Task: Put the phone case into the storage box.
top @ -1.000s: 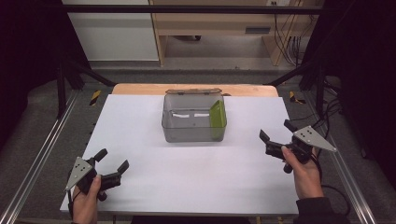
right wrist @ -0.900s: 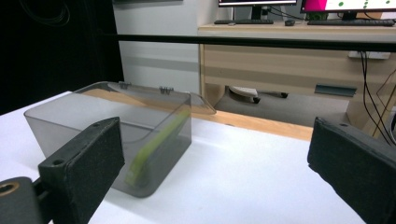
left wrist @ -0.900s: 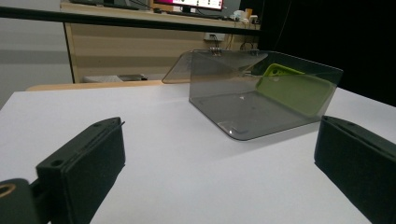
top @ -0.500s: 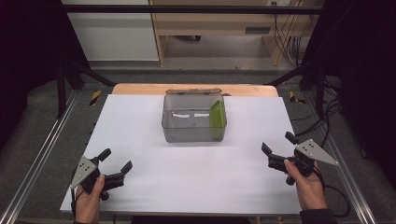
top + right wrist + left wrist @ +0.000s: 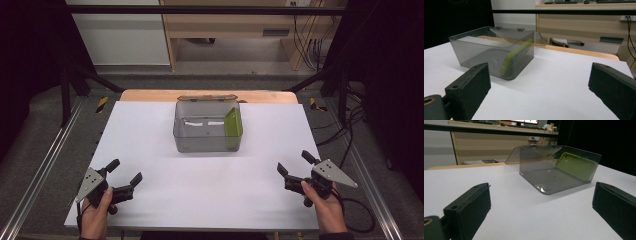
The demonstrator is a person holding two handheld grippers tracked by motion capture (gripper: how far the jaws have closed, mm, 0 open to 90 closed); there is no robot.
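A smoky transparent plastic box [image 5: 207, 127] sits at the far middle of the white table [image 5: 210, 185], a green flat case [image 5: 232, 121] leaning inside its right wall. The left gripper [image 5: 125, 172] and right gripper [image 5: 294, 164], jaws spread, hover near the front corners.

Glossy smoky plastic box [image 5: 207, 131], matt white table [image 5: 210, 185]

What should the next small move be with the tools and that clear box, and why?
Probably bring the right tool forward toward the clear box, aiming at the green case leaning inside against the box's right wall. Both it and the left tool sit open near the table's front edge, well apart from the box, holding nothing, and the lid is swung back.
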